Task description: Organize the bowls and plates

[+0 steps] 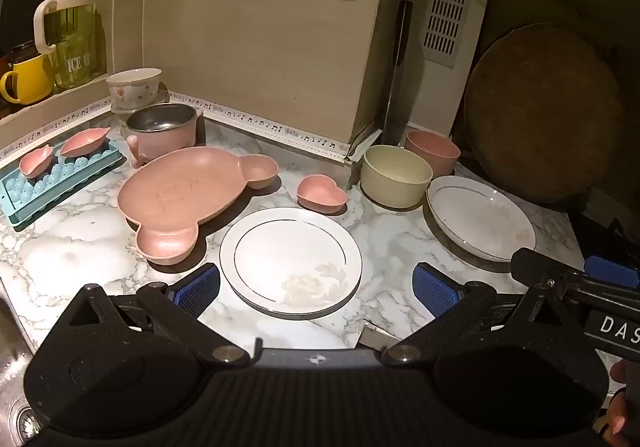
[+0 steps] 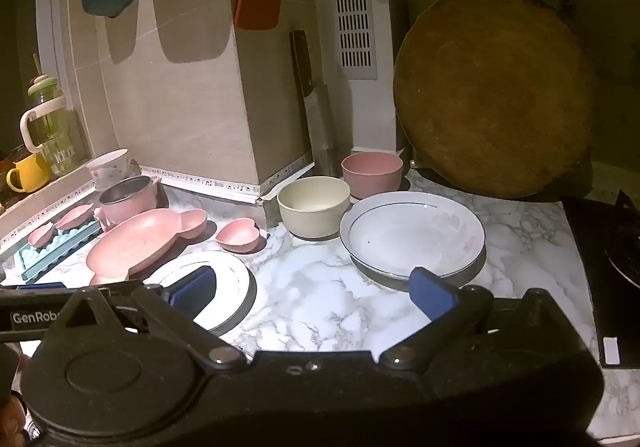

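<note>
A flat white plate (image 1: 291, 261) (image 2: 224, 287) lies on the marble counter straight ahead of my open left gripper (image 1: 316, 293), whose blue pads hold nothing. A deeper white plate (image 1: 480, 223) (image 2: 412, 235) sits to the right, just beyond my open, empty right gripper (image 2: 314, 293). Behind stand a cream bowl (image 1: 396, 175) (image 2: 314, 205) and a pink bowl (image 1: 434, 151) (image 2: 372, 169). A pink bear-shaped plate (image 1: 188, 199) (image 2: 136, 243), a small pink heart dish (image 1: 322, 193) (image 2: 238, 235), a pink steel-lined pot (image 1: 162, 133) (image 2: 128, 199) and a floral bowl (image 1: 134, 89) (image 2: 108, 167) are on the left.
A blue ice tray (image 1: 52, 183) carries two small pink dishes at far left. A round wooden board (image 1: 540, 115) (image 2: 492, 91) leans on the right wall beside a cleaver (image 2: 310, 99). A sink (image 1: 16, 387) lies at lower left, a dark hob (image 2: 612, 259) at right.
</note>
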Demonstrator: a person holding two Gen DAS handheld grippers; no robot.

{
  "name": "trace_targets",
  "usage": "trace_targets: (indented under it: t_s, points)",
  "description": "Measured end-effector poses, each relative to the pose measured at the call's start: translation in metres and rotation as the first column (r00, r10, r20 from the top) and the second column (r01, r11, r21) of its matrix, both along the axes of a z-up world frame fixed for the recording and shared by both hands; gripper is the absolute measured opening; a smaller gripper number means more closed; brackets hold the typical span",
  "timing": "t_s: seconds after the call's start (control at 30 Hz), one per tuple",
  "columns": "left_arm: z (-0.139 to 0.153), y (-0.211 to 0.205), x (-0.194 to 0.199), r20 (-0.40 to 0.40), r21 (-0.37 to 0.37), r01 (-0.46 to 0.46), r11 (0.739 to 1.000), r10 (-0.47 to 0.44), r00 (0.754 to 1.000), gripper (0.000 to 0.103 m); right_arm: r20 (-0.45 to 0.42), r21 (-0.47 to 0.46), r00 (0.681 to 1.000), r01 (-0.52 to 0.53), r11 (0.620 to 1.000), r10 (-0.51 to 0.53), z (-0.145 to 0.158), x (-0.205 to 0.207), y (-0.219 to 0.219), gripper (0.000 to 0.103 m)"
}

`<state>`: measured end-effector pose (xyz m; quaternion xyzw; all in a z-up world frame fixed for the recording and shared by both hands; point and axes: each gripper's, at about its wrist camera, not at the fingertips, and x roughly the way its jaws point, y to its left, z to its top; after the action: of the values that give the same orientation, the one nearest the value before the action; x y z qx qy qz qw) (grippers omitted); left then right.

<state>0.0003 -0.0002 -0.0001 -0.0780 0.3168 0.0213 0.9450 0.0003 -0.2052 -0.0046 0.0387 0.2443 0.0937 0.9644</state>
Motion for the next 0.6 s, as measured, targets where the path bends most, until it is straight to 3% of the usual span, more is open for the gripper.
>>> trace_targets:
  t_s: [0.6]
  points:
    - [0.015, -0.008, -0.016, 0.085, 0.002, 0.026, 1.0, -0.026, 0.996, 0.103, 0.048, -0.022, 0.998, 0.042, 0.999, -0.041, 0.011, -0.013, -0.004, 0.102]
